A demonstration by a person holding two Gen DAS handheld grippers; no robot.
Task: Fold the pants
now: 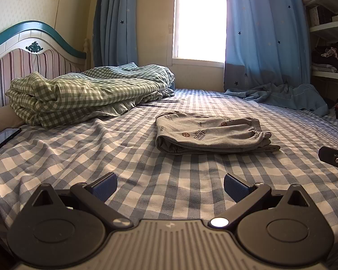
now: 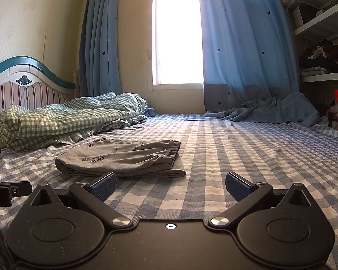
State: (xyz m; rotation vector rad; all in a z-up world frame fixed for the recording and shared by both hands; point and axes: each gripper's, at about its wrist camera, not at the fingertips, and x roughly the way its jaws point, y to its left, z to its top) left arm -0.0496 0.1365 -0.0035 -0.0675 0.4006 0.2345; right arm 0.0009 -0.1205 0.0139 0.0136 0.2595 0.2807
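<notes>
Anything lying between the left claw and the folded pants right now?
Nothing: in the left wrist view, only bare checked bedsheet lies between the open left claw and the grey pants.

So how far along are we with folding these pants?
It looks essentially done: the grey pants lie in a compact folded stack on the checked bedsheet. Nothing is in hand; the left gripper and right gripper are both open and clear of the fabric. At most, the bottom layer's protruding edge could be tidied.
</notes>
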